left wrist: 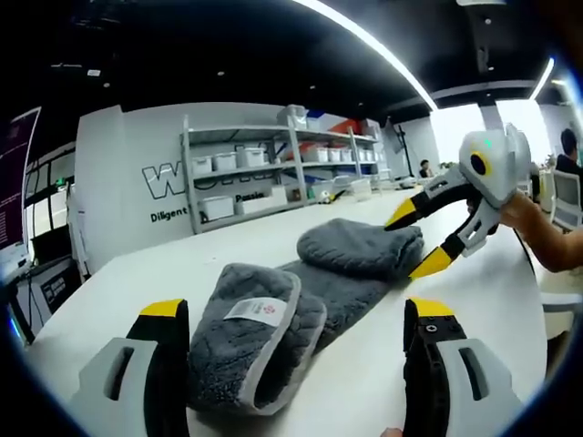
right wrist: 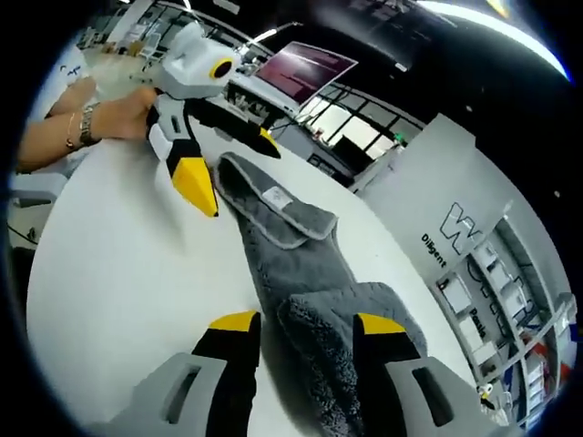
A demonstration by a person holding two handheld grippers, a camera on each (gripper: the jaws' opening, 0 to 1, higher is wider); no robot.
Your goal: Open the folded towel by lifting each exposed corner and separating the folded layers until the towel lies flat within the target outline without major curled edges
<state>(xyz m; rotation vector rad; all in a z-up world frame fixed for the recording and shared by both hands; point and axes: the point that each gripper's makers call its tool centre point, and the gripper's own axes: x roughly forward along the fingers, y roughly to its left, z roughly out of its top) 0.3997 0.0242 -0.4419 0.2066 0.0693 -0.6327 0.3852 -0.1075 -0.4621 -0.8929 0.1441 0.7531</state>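
A grey towel (left wrist: 346,264) lies folded in a long strip on the white table (left wrist: 182,264). Its near end, with a pale border and a white label (left wrist: 258,309), sits between the wide-apart jaws of my left gripper (left wrist: 296,309), which is open. At the far, bunched end, my right gripper (left wrist: 416,241) is open with its yellow tips on either side of the fold. In the right gripper view the bunched end of the towel (right wrist: 310,346) lies between the right gripper (right wrist: 307,321) jaws, and the left gripper (right wrist: 235,173) straddles the labelled end.
Metal shelves with white bins (left wrist: 273,164) stand against a lettered wall behind the table. A person's hand (right wrist: 100,118) holds the left gripper. A lit screen (right wrist: 305,68) stands past the table edge. Bare table (right wrist: 127,264) lies left of the towel.
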